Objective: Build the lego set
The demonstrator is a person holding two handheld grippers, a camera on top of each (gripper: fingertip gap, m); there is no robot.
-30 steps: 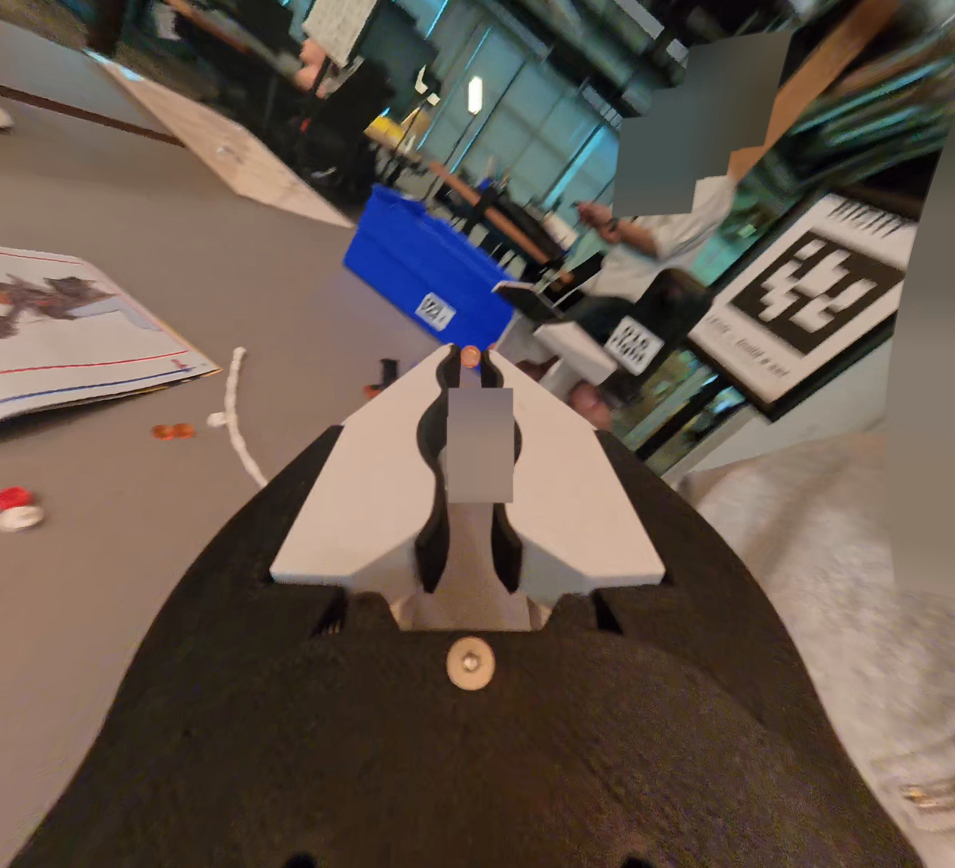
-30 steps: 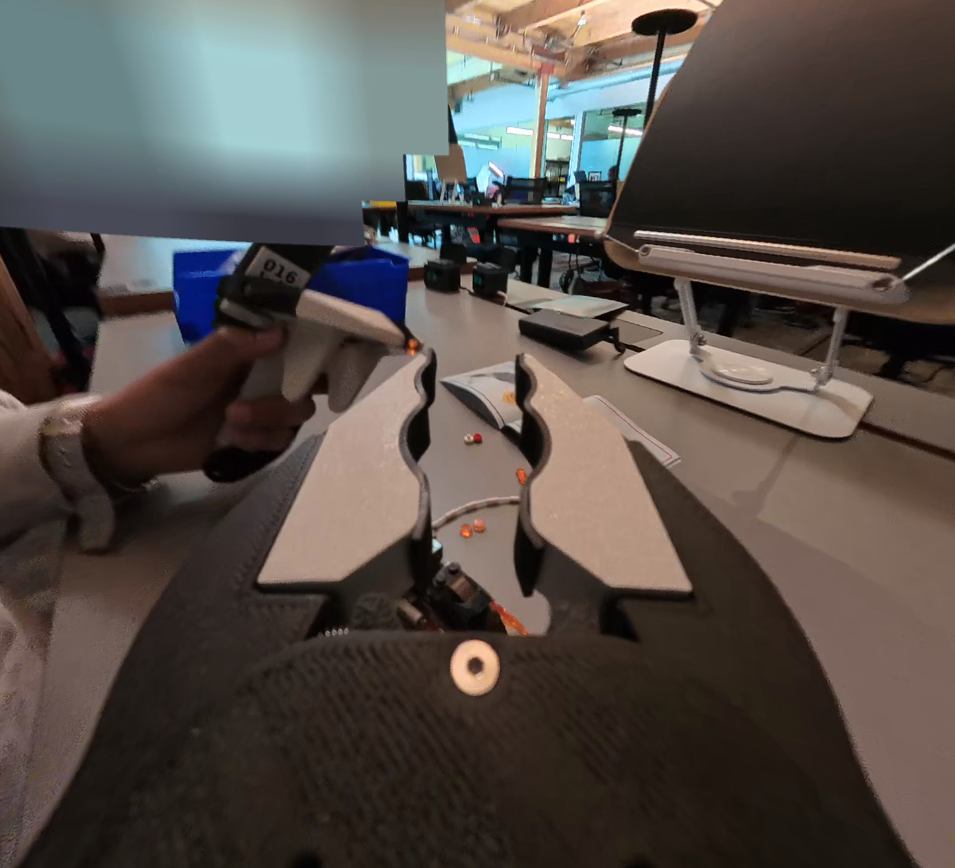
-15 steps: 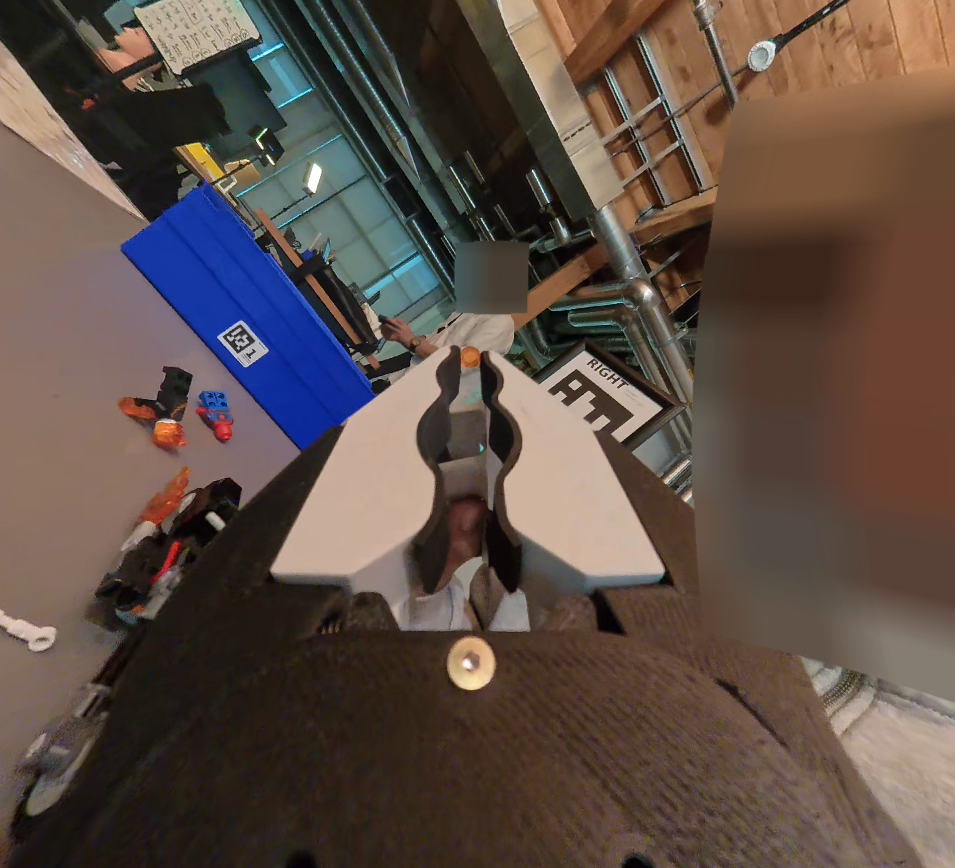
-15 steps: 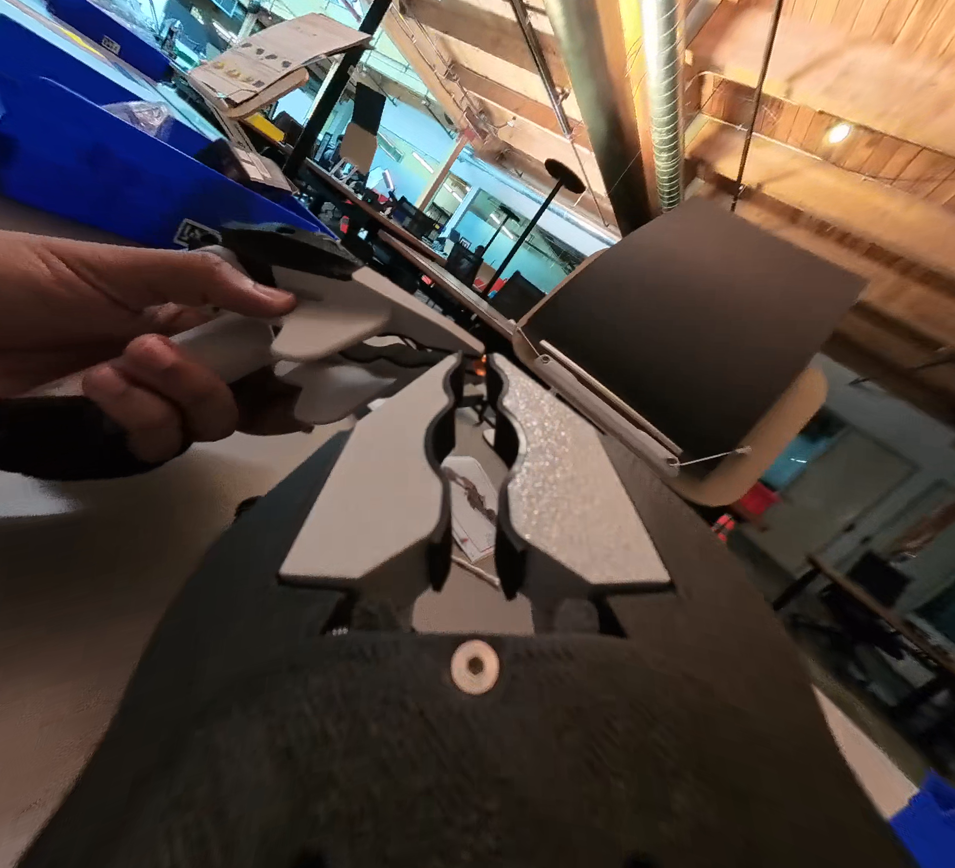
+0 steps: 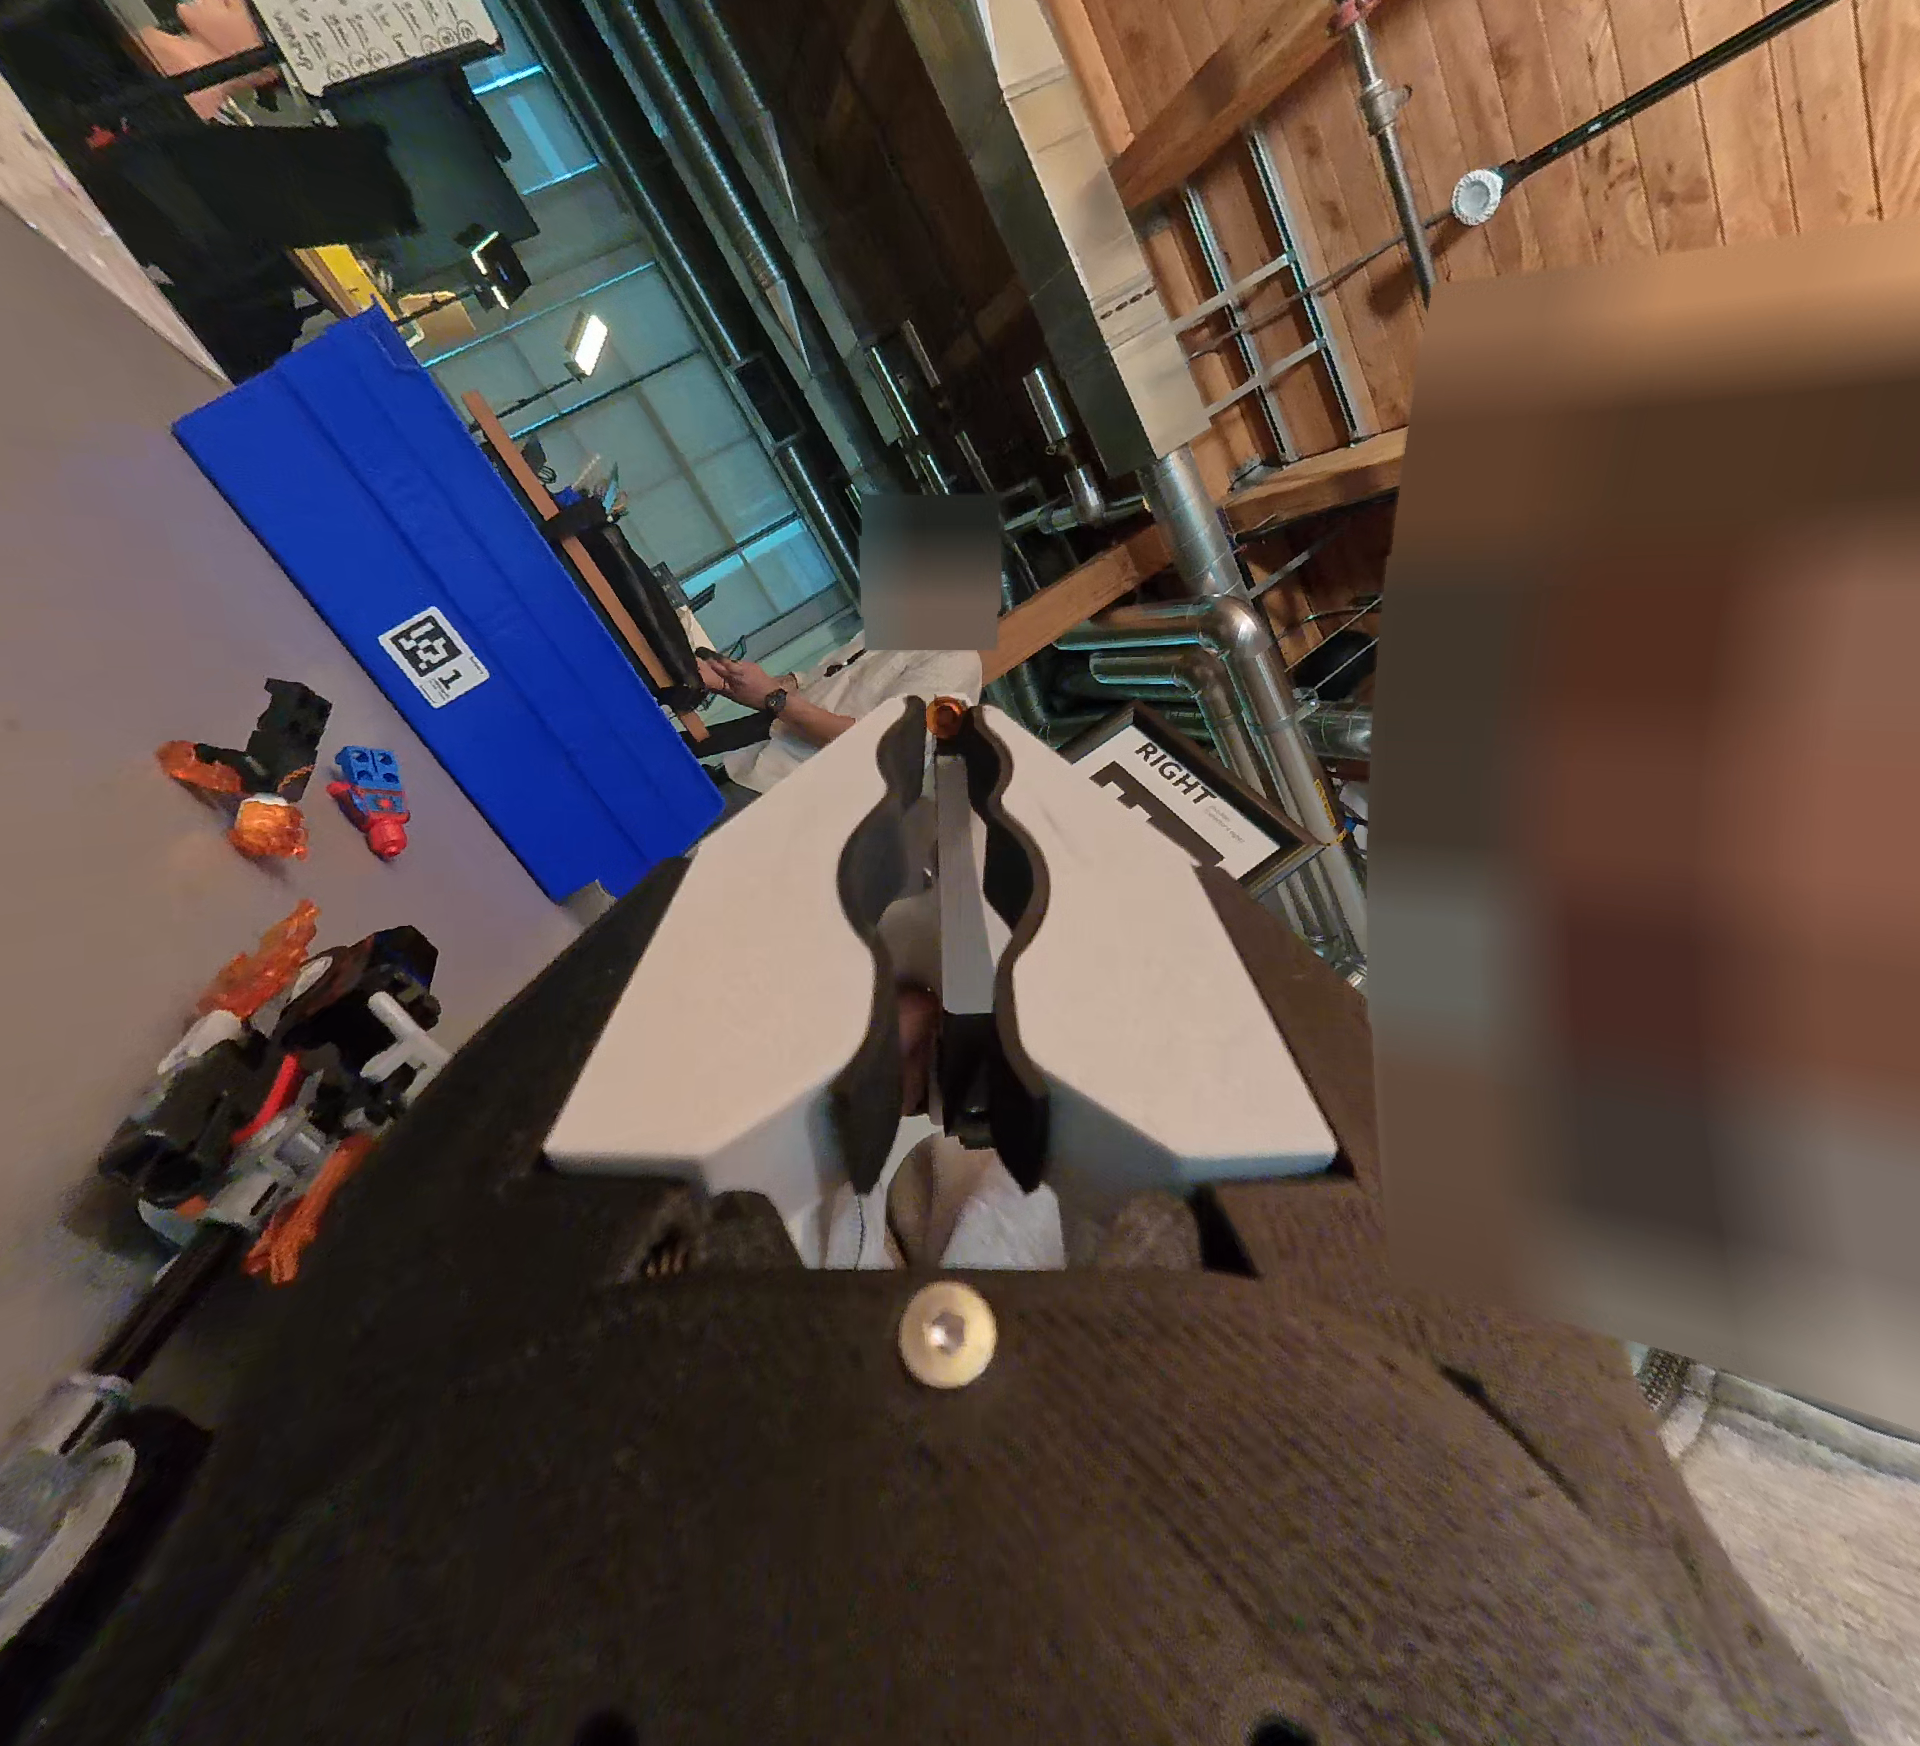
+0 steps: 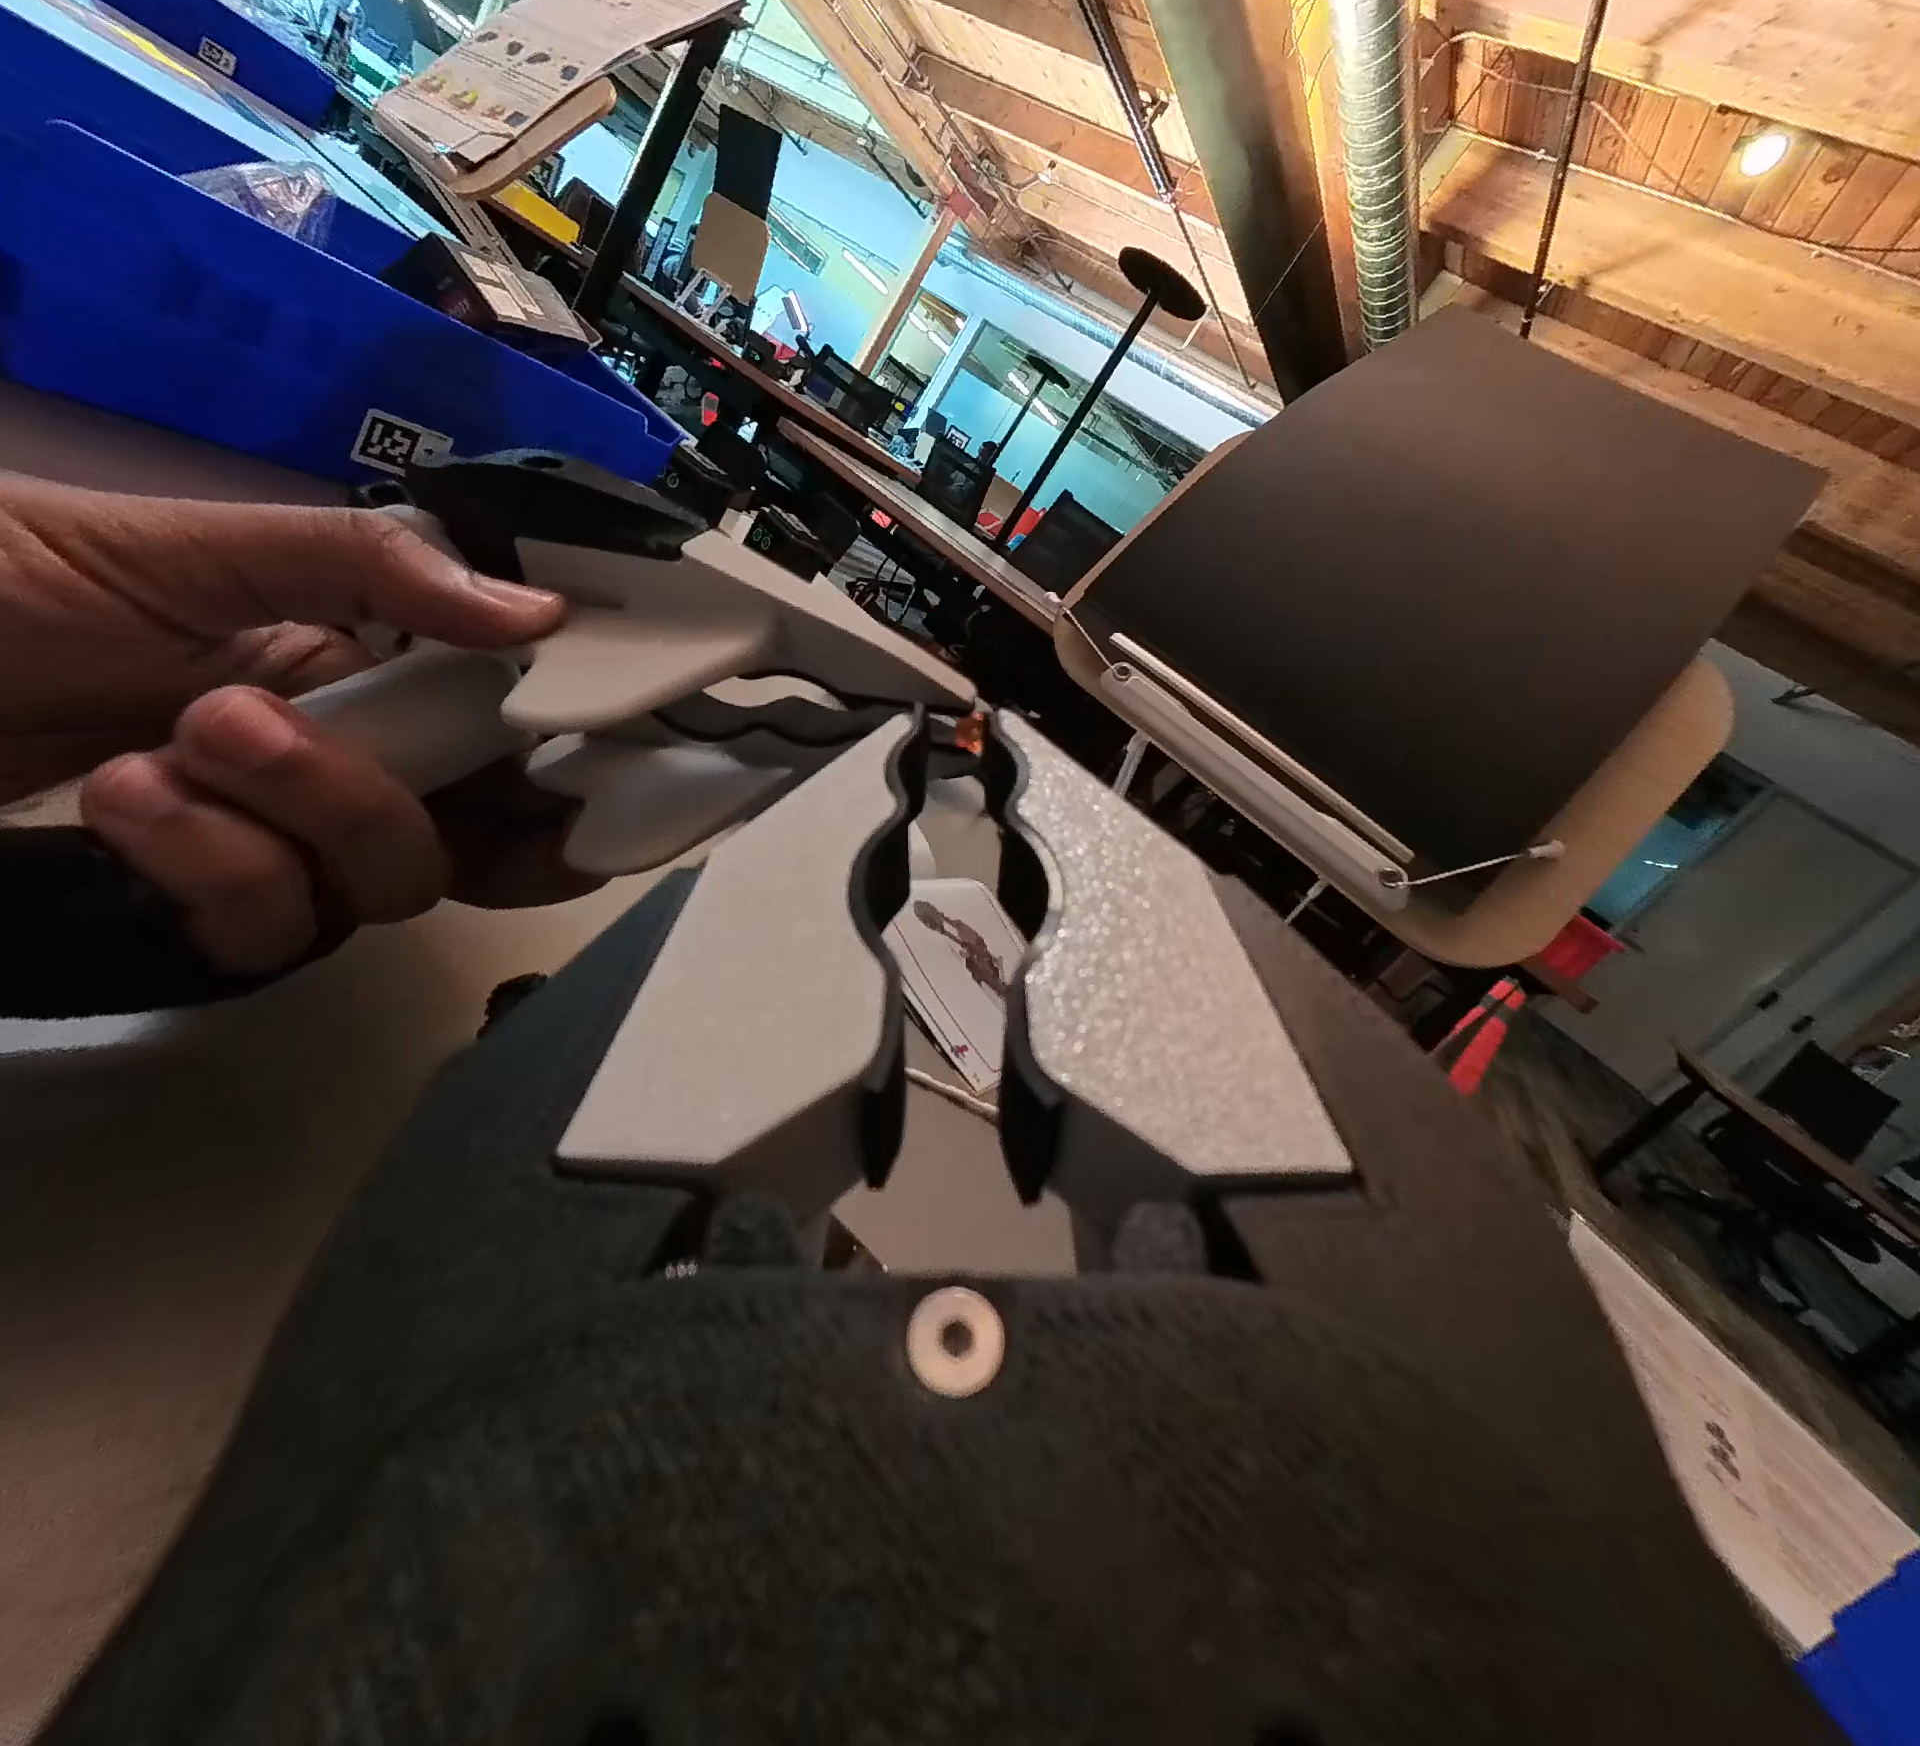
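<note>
My left gripper (image 5: pixel 943 730) is shut on a small orange stud (image 5: pixel 945 717) held at its very tip, raised off the table. In the right wrist view a hand holds the left gripper (image 6: pixel 961 699), coming in from the left. My right gripper (image 6: pixel 958 740) has its jaws a narrow gap apart, and the orange stud (image 6: pixel 972 736) sits between its fingertips. I cannot tell whether they press on it. A partly built black, white and orange model (image 5: pixel 281 1083) lies on the grey table (image 5: pixel 94 616).
A black and orange piece (image 5: pixel 260 766) and a blue and red piece (image 5: pixel 369 787) lie near a blue bin (image 5: pixel 447 595). An instruction booklet (image 6: pixel 961 979) lies under the right gripper. A dark tilted board on a stand (image 6: pixel 1434 616) is to the right. My two grippers' fingertips are within a few centimetres of each other.
Over the last second both grippers tilted upward and came together. The right gripper's jaws went from wide open to a narrow gap around the stud. Little moved in the last half second.
</note>
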